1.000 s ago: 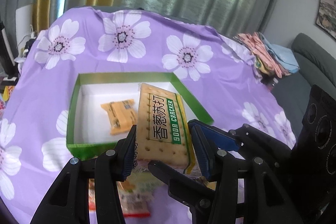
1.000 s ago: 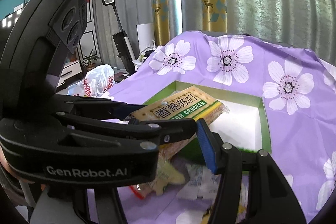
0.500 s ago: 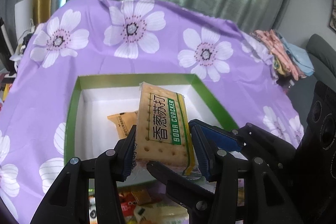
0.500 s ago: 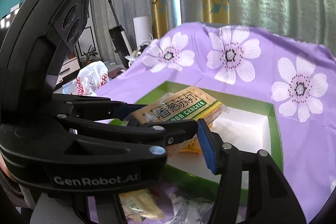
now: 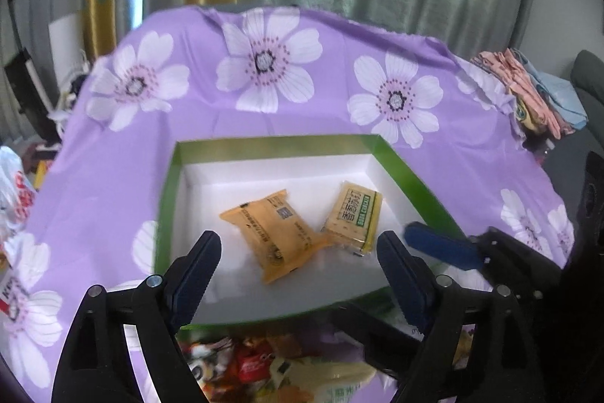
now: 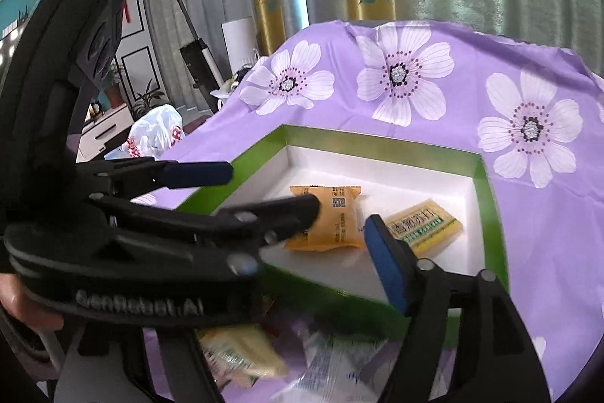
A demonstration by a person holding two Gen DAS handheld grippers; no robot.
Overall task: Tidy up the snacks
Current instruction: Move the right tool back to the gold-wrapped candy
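Note:
A green-rimmed white box (image 5: 411, 176) (image 6: 487, 199) lies on the purple flowered cloth. Inside it are an orange snack pack (image 5: 271, 229) (image 6: 336, 214) and, to its right, a yellow soda cracker pack (image 5: 355, 214) (image 6: 426, 225), lying free. My left gripper (image 5: 298, 252) (image 6: 270, 189) hovers over the box's near side. Its jaws are opening, with nothing between them. My right gripper (image 6: 305, 240) is close beside it on the right, jaws opening too. Only one of its blue pads (image 6: 385, 259) (image 5: 441, 246) shows, and it is bare; the left gripper hides the other finger.
Several loose snack packs (image 5: 264, 365) (image 6: 241, 354) lie on the cloth just in front of the box. A white plastic bag (image 6: 154, 135) sits off the table's left side, and folded clothes (image 5: 528, 89) are at the far right. Curtains hang behind.
My left gripper has opened and let go of the soda cracker pack, which now lies in the box beside the orange pack. Both grippers moved forward toward the box. The right jaws widened.

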